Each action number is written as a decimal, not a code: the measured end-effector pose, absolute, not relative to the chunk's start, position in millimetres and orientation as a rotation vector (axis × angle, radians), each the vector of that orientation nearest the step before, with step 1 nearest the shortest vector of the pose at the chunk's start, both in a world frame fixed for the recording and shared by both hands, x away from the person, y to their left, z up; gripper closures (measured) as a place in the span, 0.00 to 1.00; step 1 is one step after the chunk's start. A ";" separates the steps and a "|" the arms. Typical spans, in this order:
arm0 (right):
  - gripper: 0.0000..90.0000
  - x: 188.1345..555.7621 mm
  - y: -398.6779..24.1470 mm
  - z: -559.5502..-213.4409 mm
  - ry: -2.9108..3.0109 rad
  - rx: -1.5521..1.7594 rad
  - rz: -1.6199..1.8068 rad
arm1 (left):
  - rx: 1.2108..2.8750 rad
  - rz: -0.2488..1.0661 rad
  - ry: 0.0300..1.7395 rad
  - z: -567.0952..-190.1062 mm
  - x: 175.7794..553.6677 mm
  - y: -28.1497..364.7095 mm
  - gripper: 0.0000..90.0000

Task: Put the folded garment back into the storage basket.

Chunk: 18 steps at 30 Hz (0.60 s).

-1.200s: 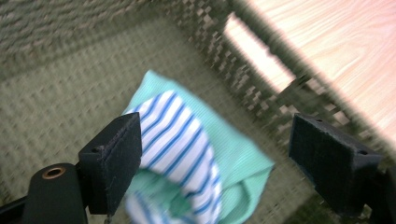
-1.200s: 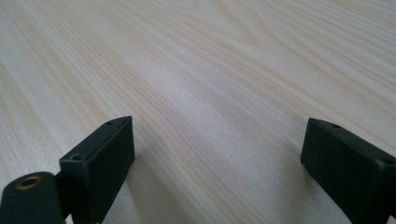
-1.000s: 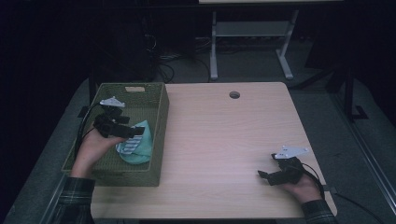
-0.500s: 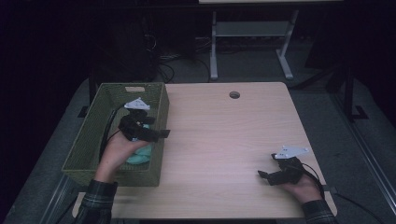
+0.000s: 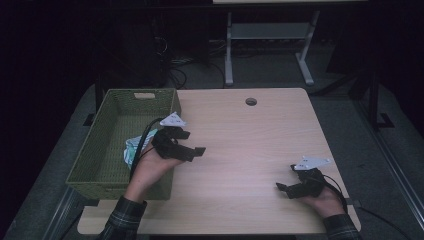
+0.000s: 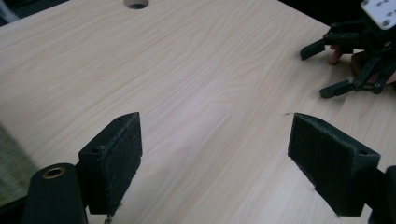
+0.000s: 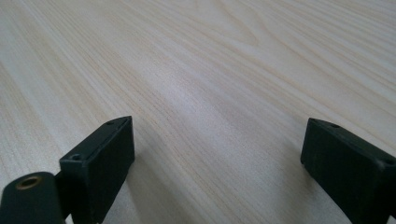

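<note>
Wooden tabletop [image 5: 250, 145], pale and bare, with a round cable hole [image 5: 251, 101] near its far edge. A green woven basket [image 5: 107, 150] sits on the table's left side. Inside it lies a crumpled light cloth [image 5: 132, 148], teal and white, partly hidden behind the person's left hand and its cable, so its shape is hard to make out.

The left gripper [image 5: 192, 144] is held just past the basket's right rim, above the wood, its jaws spread wide with nothing between them. In the left gripper view, the two black padded jaws frame bare wood, and the right gripper [image 6: 329, 70] shows farther off at the upper right, cut off by the picture's edge.

In the high view, the right gripper [image 5: 284, 187] rests low near the table's front right corner, well apart from the basket, jaws wide and empty. A plaid sleeve [image 5: 122, 220] enters at the bottom. The room behind is too dark to read. No writing is legible.
</note>
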State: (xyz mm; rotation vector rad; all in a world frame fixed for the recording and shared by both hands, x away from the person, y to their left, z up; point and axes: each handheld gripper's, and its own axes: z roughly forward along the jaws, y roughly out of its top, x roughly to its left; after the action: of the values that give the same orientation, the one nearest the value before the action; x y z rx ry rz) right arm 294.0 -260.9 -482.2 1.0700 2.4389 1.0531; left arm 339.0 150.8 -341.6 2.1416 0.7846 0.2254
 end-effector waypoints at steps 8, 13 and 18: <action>0.10 293.8 -260.8 -482.1 2.439 1.074 1.053 | 2.153 0.234 0.728 -355.2 331.2 122.8 0.19; 0.11 294.1 -261.0 -482.2 2.439 1.067 1.054 | 2.170 0.238 0.719 -371.0 325.6 108.5 0.19; 0.10 294.2 -261.0 -482.3 2.440 1.065 1.055 | 2.192 0.247 0.721 -388.1 322.2 98.8 0.19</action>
State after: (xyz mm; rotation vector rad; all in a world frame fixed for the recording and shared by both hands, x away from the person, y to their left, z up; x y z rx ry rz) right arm 294.2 -261.0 -482.3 1.0648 2.4398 1.0545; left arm 322.2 98.8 -388.1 2.1922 0.7211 0.2467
